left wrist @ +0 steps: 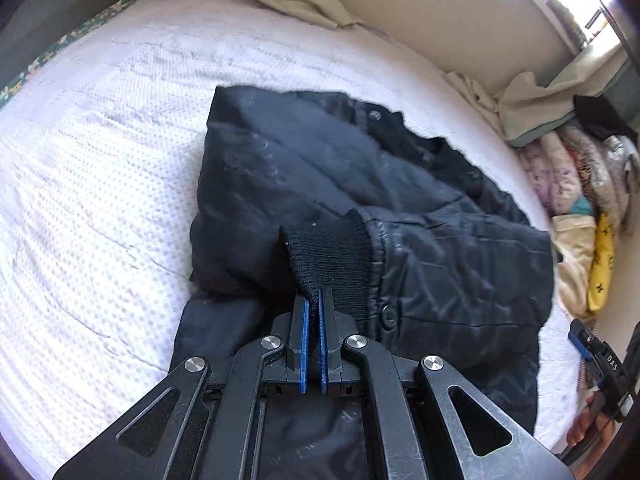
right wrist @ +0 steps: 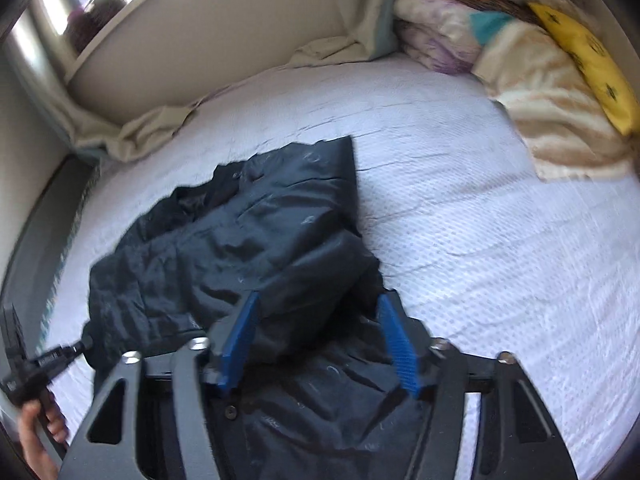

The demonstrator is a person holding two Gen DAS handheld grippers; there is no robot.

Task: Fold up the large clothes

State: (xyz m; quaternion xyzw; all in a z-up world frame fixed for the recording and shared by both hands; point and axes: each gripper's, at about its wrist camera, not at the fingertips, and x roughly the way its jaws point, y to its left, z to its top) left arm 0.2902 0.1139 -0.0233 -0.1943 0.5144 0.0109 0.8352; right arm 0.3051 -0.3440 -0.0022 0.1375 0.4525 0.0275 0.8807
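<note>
1. the bed (left wrist: 100, 152) is the biggest thing, spread with a white dotted cover. there is broad bare cover to the left of the garment in the left wrist view and to its right in the right wrist view.
2. a beige wall (right wrist: 208, 40) borders the bed's far edge, with rumpled cream sheeting (right wrist: 140, 132) bunched along its foot. a bright window shows in a top corner of both views.
3. the black jacket (left wrist: 360, 184) lies near the middle of the bed, partly folded. one straight edge faces the bare cover and its crumpled side faces the wall.
4. a heap of folded bedding (right wrist: 540, 92) with a yellow cushion (right wrist: 592, 64) fills one end of the bed, apart from the jacket.
5. the left gripper (left wrist: 314, 320) is clamped on the jacket's black ribbed cuff (left wrist: 336, 256), blue pads pressed together on the knit, with the sleeve lifted over the jacket body.
6. the right gripper (right wrist: 318, 336) has its jaws apart, straddling a raised fold of the jacket's near edge. whether the pads (right wrist: 240, 336) press the fabric is unclear through the blur.
7. only the left wrist view shows the cuff and a snap button (left wrist: 389, 315). each view catches the other gripper and the hand (right wrist: 36, 436) holding it at its edge.
</note>
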